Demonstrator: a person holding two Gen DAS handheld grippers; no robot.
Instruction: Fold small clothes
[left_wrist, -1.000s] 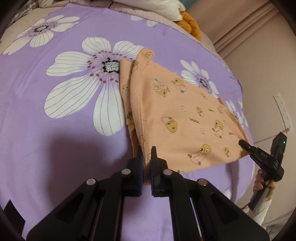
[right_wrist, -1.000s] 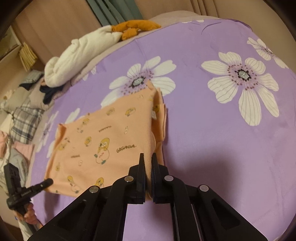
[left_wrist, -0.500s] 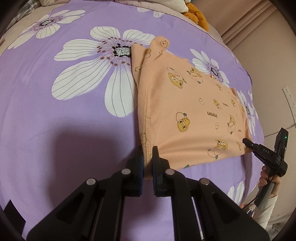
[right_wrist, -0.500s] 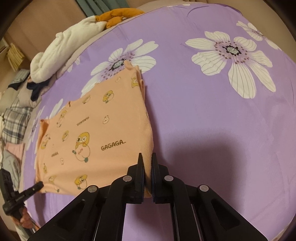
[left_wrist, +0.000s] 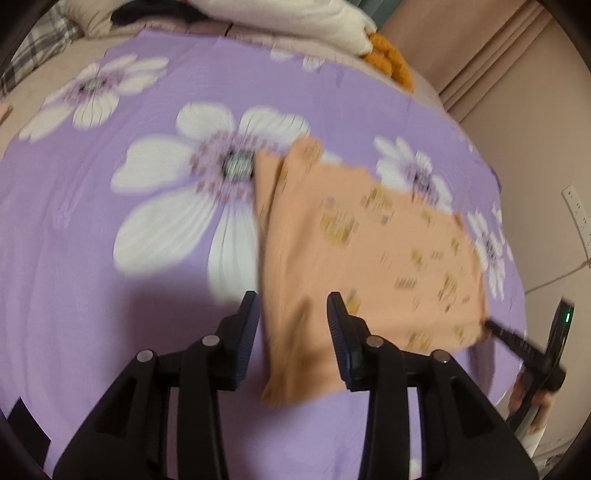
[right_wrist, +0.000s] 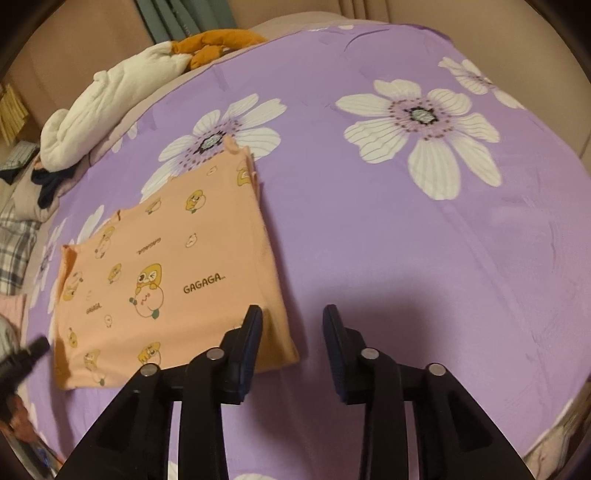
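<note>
Peach garment (right_wrist: 166, 273) lies folded — both grippers just opened, released.

Bedroom in home. Big bed (right_wrist: 369, 240) with purple flower sheet. White blanket (right_wrist: 110, 99) and orange soft toy (right_wrist: 214, 42) by wall. Curtains (right_wrist: 173, 18) behind. Clothes pile (right_wrist: 18, 206) at bed side.

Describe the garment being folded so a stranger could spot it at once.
Start from the purple bedspread printed with big white flowers. Near its front edge lies a folded peach garment, flat, its far corner touching a flower's centre. Unlike the clothes piled at the bed's far side, it carries yellow cartoon characters and the word GAGAGA.
</note>
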